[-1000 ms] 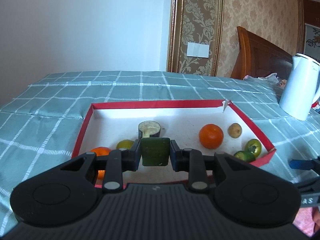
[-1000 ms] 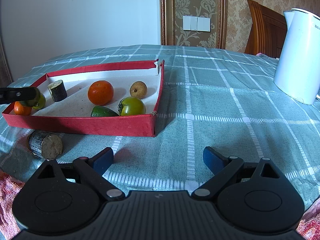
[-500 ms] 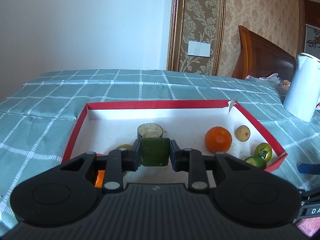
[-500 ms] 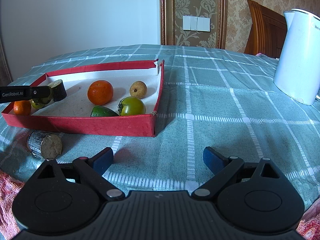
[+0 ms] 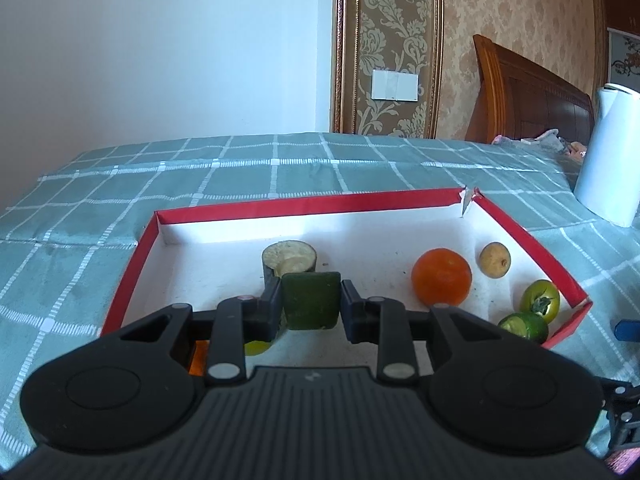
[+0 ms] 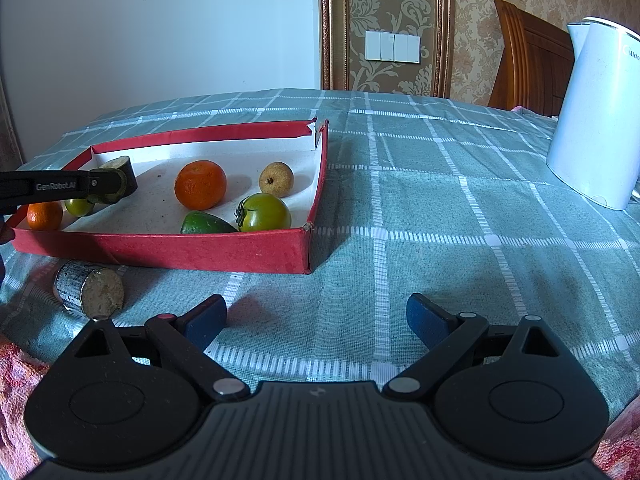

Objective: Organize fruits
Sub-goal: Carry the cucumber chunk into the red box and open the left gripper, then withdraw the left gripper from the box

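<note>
My left gripper (image 5: 311, 302) is shut on a dark green cucumber piece (image 5: 311, 300) and holds it above the left half of the red tray (image 5: 304, 204). In the tray lie a dark eggplant chunk (image 5: 289, 258), a large orange (image 5: 441, 276), a small brown fruit (image 5: 495, 259), a green tomato (image 5: 540, 306) and a green cut piece (image 5: 523, 326). A small orange (image 6: 45, 215) and a small green fruit (image 6: 79, 207) lie at the tray's left end. My right gripper (image 6: 316, 318) is open and empty over the tablecloth, in front of the tray (image 6: 168, 246).
A cut eggplant chunk (image 6: 89, 294) lies on the cloth outside the tray's near wall. A white kettle (image 6: 596, 112) stands at the right. A red towel (image 6: 16, 376) lies at the near left. A wooden chair back (image 6: 524, 52) stands behind the table.
My left gripper has moved forward and to the right over the tray with the cucumber piece still held. The right gripper has not moved.
</note>
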{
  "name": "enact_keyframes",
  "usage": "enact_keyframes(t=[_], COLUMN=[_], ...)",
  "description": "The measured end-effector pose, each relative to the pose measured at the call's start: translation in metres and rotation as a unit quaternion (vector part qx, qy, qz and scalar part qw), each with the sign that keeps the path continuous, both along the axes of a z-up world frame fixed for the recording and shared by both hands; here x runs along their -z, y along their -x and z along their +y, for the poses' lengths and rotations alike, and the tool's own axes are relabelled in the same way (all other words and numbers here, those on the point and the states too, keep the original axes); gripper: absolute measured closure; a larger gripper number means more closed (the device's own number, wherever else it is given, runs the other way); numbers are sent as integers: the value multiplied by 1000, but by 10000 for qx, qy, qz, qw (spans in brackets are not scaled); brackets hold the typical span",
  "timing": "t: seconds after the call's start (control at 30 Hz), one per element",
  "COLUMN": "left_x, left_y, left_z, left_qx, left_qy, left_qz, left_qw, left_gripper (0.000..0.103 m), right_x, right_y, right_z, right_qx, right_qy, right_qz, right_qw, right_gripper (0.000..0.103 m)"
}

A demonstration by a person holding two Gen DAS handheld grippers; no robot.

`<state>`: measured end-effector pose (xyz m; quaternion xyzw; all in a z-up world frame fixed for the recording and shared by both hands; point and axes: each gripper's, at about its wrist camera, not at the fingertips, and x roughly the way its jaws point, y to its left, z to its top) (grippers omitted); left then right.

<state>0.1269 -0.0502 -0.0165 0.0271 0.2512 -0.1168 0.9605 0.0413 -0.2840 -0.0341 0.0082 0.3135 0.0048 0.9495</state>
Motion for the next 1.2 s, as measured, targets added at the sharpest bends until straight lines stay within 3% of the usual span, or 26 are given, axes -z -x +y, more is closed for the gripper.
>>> enact_keyframes(t=[0.6, 0.8, 0.87, 1.1, 1.2], left_x=[3, -1, -3, -15, -22], left_y=[-1, 13, 19, 47, 63], left_z=[-6, 3, 7, 27, 37], left_qx=[122, -28, -91, -242, -322], left_qy=[-172, -204, -190, -58, 50], left_qz=[300, 122, 93, -17, -146], left_qw=[9993, 9997, 9997, 9997, 9994], left_gripper=[73, 47, 30, 27, 21], right_x=[0, 0, 0, 0, 0], right_y=[0, 0, 0, 0, 0], right_z=[0, 0, 0, 0, 0], right_qx=[0, 0, 0, 0, 0], right_qy=[-4, -5, -6, -8, -8], right_qz=[2, 3, 4, 5, 6], right_qw=[10000, 10000, 10000, 10000, 10000], right_gripper=[5, 5, 5, 5, 5])
